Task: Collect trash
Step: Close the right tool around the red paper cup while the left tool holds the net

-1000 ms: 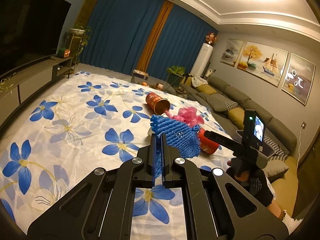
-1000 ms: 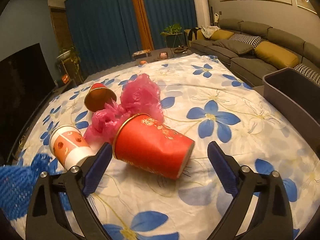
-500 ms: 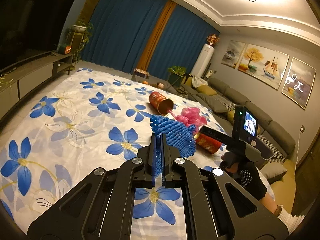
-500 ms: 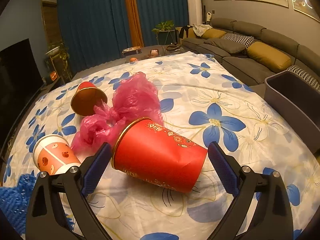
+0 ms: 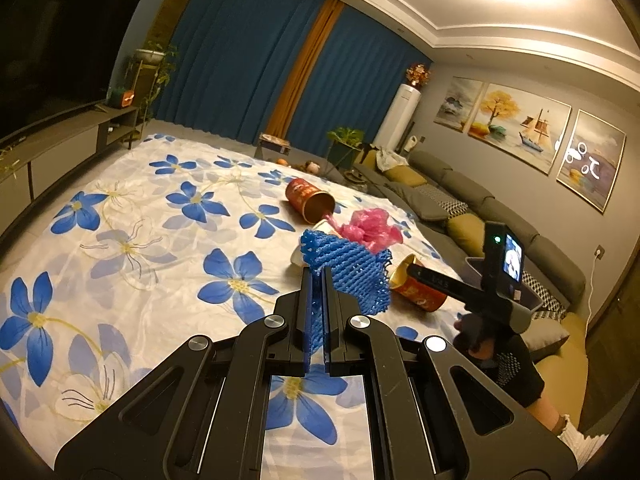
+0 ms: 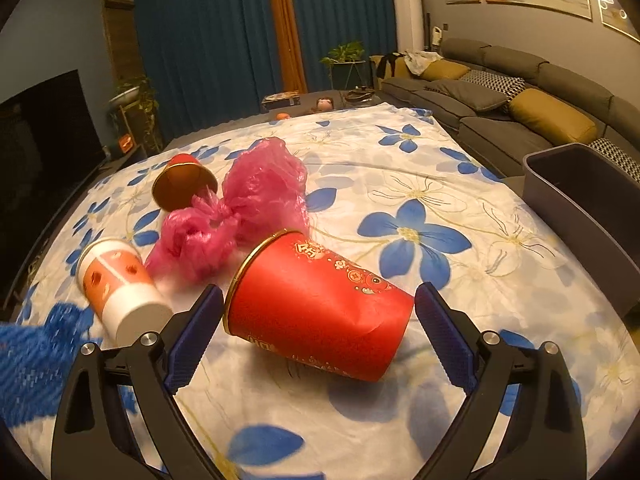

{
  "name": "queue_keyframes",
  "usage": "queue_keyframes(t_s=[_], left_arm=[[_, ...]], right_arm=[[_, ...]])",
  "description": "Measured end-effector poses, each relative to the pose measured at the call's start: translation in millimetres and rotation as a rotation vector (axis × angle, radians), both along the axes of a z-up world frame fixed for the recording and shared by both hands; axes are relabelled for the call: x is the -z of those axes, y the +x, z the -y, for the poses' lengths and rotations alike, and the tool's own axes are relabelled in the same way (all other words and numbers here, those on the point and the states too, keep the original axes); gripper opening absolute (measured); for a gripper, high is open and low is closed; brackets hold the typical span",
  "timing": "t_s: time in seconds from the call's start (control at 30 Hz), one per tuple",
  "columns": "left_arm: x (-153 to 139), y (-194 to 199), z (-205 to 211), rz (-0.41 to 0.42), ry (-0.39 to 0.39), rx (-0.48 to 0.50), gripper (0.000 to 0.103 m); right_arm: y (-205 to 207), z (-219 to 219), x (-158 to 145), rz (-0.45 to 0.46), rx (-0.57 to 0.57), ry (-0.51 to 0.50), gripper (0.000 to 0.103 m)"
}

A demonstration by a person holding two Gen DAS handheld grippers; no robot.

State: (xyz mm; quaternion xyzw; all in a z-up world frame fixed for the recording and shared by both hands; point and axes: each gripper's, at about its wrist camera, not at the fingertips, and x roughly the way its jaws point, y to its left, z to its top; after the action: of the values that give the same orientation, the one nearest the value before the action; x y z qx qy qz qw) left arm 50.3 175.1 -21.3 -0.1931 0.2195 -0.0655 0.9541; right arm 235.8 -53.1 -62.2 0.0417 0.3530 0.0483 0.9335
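While lying sideways, red cup point(image 6: 320, 304) sits between right fingers point(image 6: 444, 332).

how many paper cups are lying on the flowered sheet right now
3. A red cup lies on its side between the open right gripper jaws. A white and orange cup lies to its left. Another red cup lies farther back, beside the pink bag. More could be hidden.

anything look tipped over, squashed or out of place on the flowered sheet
Yes. All three paper cups lie on their sides: the big red cup between the right gripper's open fingers, dented near its base, the white-and-orange cup, and another red cup. A crumpled pink plastic bag lies among them.
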Motion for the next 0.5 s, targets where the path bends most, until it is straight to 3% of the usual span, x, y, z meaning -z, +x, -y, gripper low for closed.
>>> queue_keyframes(t_s=[0.4,0.5], left_arm=[[-3.4,-2.8,19.0,0.005,0.017,0.042,0.003],[-5.0,-4.8,22.5,0.009,0.019,0.049,0.003]], right_arm=[[-31.7,35.5,-3.1,-0.013,-0.024,0.117,0.091],[-38.8,41.4,-5.5,-0.012,-0.030,0.134,0.081]])
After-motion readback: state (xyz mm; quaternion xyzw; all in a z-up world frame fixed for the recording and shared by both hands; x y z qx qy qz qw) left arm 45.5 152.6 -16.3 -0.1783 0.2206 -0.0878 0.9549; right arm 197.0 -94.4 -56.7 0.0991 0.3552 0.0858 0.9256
